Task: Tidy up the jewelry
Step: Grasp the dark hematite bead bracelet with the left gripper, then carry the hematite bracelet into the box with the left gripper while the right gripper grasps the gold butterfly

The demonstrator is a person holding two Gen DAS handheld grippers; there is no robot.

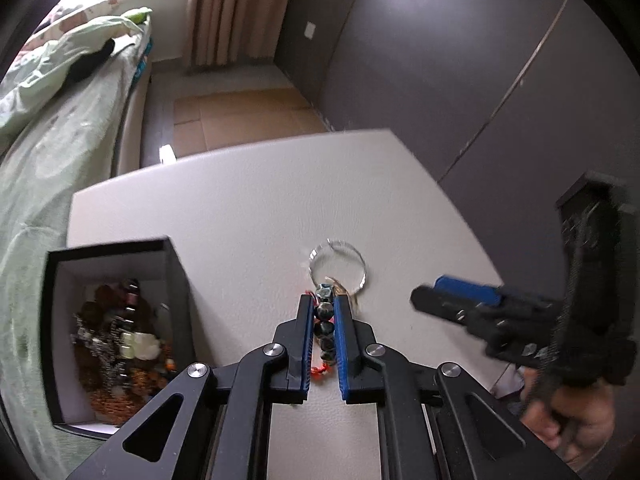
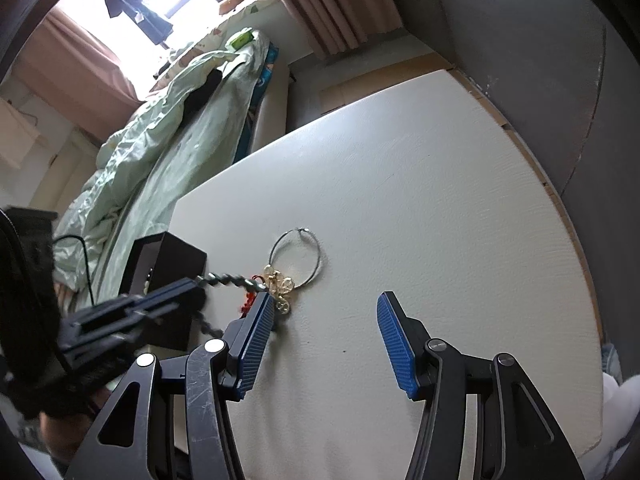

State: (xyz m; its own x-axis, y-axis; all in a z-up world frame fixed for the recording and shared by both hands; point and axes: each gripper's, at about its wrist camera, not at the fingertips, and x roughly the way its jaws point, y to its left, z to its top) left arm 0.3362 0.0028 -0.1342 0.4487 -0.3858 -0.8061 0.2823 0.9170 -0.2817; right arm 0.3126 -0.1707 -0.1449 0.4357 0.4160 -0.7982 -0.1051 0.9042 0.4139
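While left gripper clamps bead bracelet, black box holds jewelry.

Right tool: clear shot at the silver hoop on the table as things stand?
Probably yes. The right tool is open with bare table between it and the silver hoop. The gold charm and the bead bracelet, gripped by the left tool, crowd only the hoop's near edge.

Beaded bracelets: one
Silver hoops: one
Gold charms: one cluster
Jewelry boxes: one
Grippers: two
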